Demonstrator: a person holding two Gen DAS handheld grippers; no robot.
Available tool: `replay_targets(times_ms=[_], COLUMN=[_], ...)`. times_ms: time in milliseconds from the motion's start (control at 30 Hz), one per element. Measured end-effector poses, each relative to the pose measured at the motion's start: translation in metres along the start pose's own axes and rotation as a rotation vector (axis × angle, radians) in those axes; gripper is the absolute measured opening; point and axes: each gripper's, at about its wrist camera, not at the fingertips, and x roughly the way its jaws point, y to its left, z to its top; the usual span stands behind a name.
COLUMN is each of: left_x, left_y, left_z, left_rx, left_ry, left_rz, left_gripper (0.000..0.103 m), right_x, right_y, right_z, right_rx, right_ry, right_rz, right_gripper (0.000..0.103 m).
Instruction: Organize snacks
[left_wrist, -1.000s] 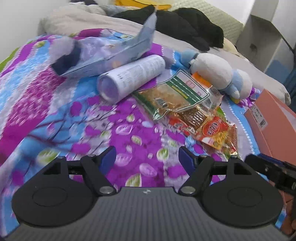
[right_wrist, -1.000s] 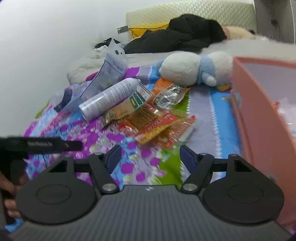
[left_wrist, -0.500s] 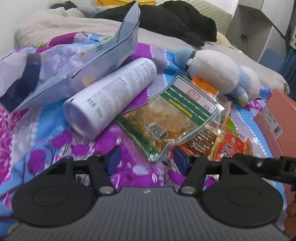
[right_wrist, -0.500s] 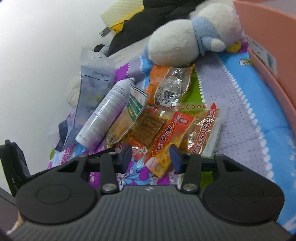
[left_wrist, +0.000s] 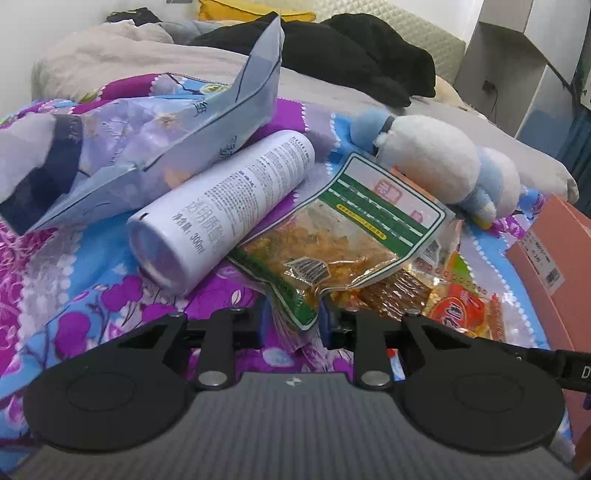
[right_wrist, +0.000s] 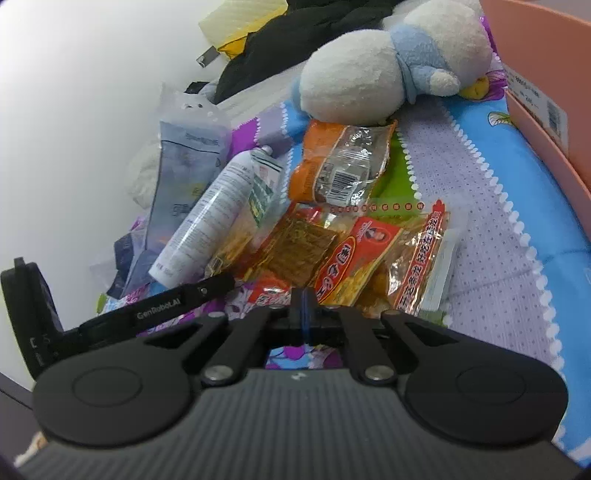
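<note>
— Blue pads on your left gripper (left_wrist: 291, 320) stand a little apart around the bottom corner of the green-edged snack bag (left_wrist: 343, 243); whether they pinch it yet, I cannot tell.

— And my right gripper (right_wrist: 303, 317)?

— Its fingers are pressed together at the near edge of the red snack packets (right_wrist: 354, 258); from here I cannot tell if any film is caught between them.

— How will the bag handle?

— Light, I judge, and floppy, with slick crinkly film. It lies on the flowered bedspread (left_wrist: 74, 295), leaning on the white bottle (left_wrist: 225, 206), which may roll. Take the flat sealed edge, not the puffed middle, or it could slip.

— Where should it go?

— Probably the pink box (left_wrist: 554, 258), at your right beside the plush toy (left_wrist: 436, 162).
</note>
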Motion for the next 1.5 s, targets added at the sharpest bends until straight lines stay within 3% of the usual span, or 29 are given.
replay_targets(times_ms=[767,967,1167,1233,1267,1300,1500], left_x=[-0.149,-0.170,-0.174,-0.172,-0.171,-0.170,-0.167], left_y=[-0.017,-0.010,0.002,0.003,0.003,0.004,0.006], left_z=[-0.092,-0.112,-0.120,-0.121,-0.122,-0.122,-0.125], left_rx=[-0.134,-0.182,-0.208,-0.207,-0.209,-0.211,-0.217], left_ry=[0.004,0.001,0.005,0.009,0.011,0.013,0.019], left_rz=[0.065,0.093,0.117,0.118,0.115,0.114,0.110], left_gripper=[0.028,0.028,0.028,0.028,0.028,0.028,0.028], right_x=[-0.112,-0.124,-0.110,-0.098,-0.091,-0.085,-0.049], right_y=[-0.002,-0.012,-0.017,-0.020,-0.022,-0.023,-0.016], right_z=[-0.066,-0.080,-0.064,-0.059,-0.056,-0.054,-0.036], right_rx=[-0.033,-0.014,0.039,0.055,0.069,0.078,0.044], right_ry=[-0.006,0.012,-0.027,-0.025,-0.025,-0.030,-0.051], right_rz=[0.008,0.001,0.051,0.053,0.059,0.069,0.081], right_gripper=[0.003,0.003,0.008,0.023,0.047,0.057,0.054])
